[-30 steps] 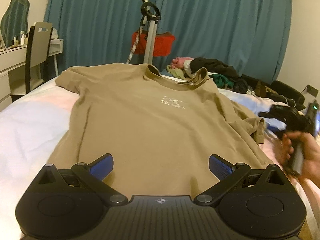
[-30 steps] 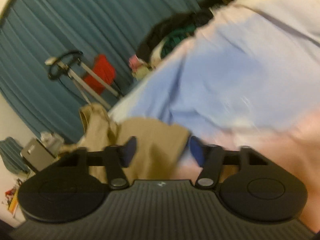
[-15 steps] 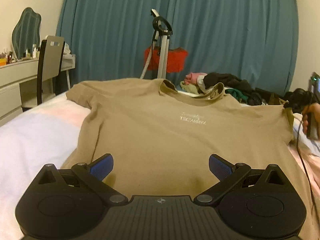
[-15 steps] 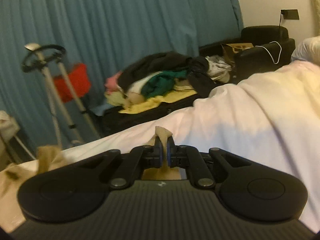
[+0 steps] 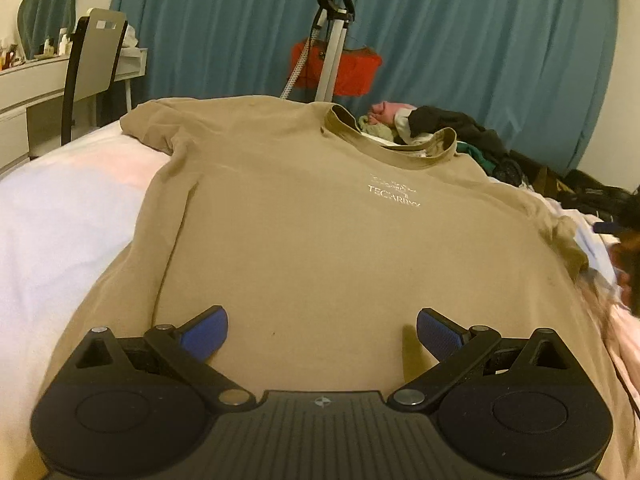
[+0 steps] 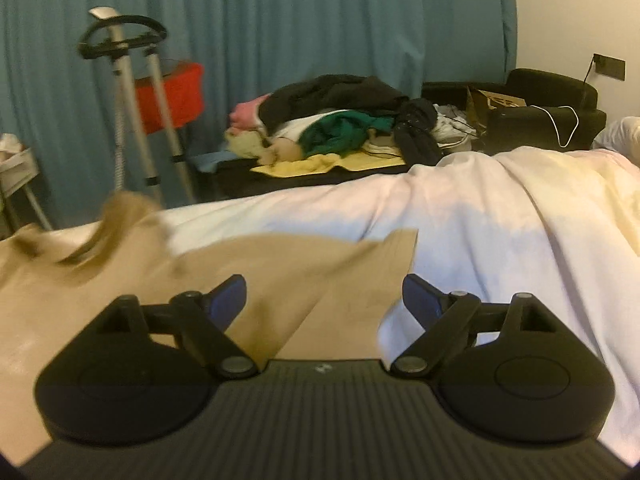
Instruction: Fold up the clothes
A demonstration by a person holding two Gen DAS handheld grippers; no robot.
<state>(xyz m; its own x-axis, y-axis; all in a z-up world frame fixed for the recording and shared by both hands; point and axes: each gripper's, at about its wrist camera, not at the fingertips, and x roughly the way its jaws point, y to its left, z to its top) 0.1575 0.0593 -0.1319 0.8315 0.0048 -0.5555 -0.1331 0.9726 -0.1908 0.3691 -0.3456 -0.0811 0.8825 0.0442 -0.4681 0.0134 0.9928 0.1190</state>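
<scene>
T-shirt: a tan T-shirt [image 5: 320, 248] lies spread flat, front up, on the bed [image 5: 60, 216], collar [image 5: 400, 148] toward the far edge and white chest lettering readable only in part (something like "TECARBYX").
Shirt's sleeves: one sleeve [image 5: 152, 124] lies flat near the far left corner of the bed in the left wrist view; the other sleeve [image 6: 360, 264] lies spread on the white sheet in the right wrist view, its hem edge straight.
Left gripper: the left gripper [image 5: 322, 330] hovers over the lower body of the shirt, its blue pads [image 5: 204, 334] spread wide with only flat cloth beneath the gap and nothing pinched.
Right gripper: the right gripper [image 6: 324, 300] sits above the sleeve area; its jaws are opening, pads [image 6: 420, 300] wide apart, cloth beneath the gap but not pressed by either pad.
Bed: covered in a white sheet [image 6: 500, 240], rumpled on the right side.
Clothes pile: a heap of dark, green, pink and yellow garments [image 6: 332, 128] lies beyond the bed, well apart from the shirt.
Background: teal curtain [image 5: 460, 40], a garment steamer stand [image 5: 332, 40] with a red bag [image 5: 340, 68] behind it, and a chair [image 5: 92, 60] at a desk on the left.
Blur: the shirt's collar side in the right wrist view is smeared.
</scene>
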